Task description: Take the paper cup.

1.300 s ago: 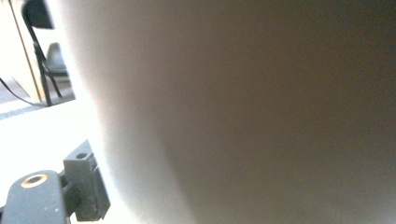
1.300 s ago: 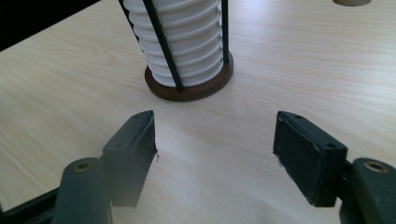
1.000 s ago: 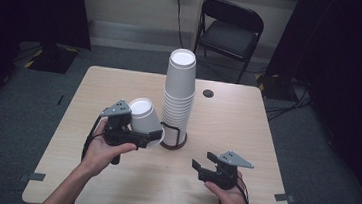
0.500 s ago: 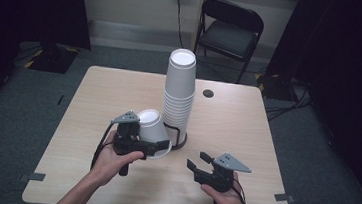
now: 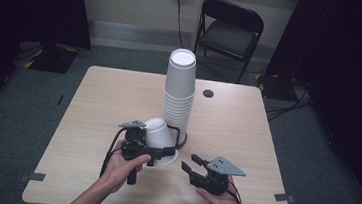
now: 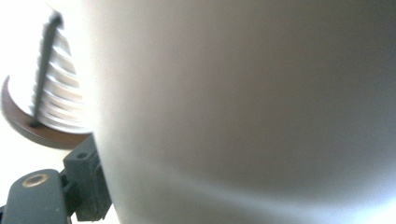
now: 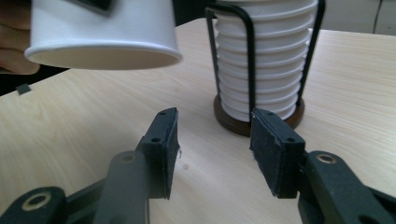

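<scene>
One white cup [image 5: 158, 136] clamped, seemingly, in left gripper [image 5: 150, 151]; right gripper [image 5: 189, 164] jaws apart, closing, empty.

Table [image 5: 91, 123] across mid-frame, cup stack [image 5: 179, 89] in its holder [image 5: 181, 141] at table centre, single cup [image 5: 158, 136] tilted just lower left of the stack, small disc [image 5: 208, 93] right of the stack, chair [image 5: 229, 34] behind the table at upper centre.
</scene>
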Demonstrator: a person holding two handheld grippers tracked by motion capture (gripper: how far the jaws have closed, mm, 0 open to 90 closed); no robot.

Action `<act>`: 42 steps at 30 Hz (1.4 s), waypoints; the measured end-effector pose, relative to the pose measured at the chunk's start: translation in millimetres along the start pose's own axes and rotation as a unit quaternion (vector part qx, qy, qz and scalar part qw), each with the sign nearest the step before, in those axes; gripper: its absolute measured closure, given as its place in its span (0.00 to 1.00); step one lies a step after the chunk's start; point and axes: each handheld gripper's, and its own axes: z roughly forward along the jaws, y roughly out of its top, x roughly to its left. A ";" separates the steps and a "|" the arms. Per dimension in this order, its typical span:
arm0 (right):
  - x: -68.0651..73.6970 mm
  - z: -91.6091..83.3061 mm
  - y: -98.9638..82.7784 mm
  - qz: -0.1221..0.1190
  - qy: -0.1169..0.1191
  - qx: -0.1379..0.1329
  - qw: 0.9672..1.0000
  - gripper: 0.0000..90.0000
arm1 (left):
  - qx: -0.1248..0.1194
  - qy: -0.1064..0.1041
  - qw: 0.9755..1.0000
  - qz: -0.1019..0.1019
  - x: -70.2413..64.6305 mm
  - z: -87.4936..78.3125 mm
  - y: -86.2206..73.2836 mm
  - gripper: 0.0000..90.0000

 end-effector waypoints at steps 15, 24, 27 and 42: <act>11.0 1.8 0.7 -0.016 0.021 -0.022 0.999 0.61 | 0.029 -0.023 0.997 -0.065 4.5 9.0 -8.9 0.13; 17.5 3.9 2.1 -0.039 0.021 -0.039 0.998 0.65 | 0.028 -0.033 0.996 -0.084 4.9 10.6 -10.4 0.13; 18.5 4.3 3.2 -0.042 0.023 -0.043 0.998 0.68 | 0.035 -0.033 0.994 -0.094 3.8 13.0 -12.5 0.13; 23.0 5.6 7.5 -0.066 0.015 -0.071 0.995 0.76 | 0.046 -0.058 0.990 -0.121 -4.2 17.7 -17.6 0.13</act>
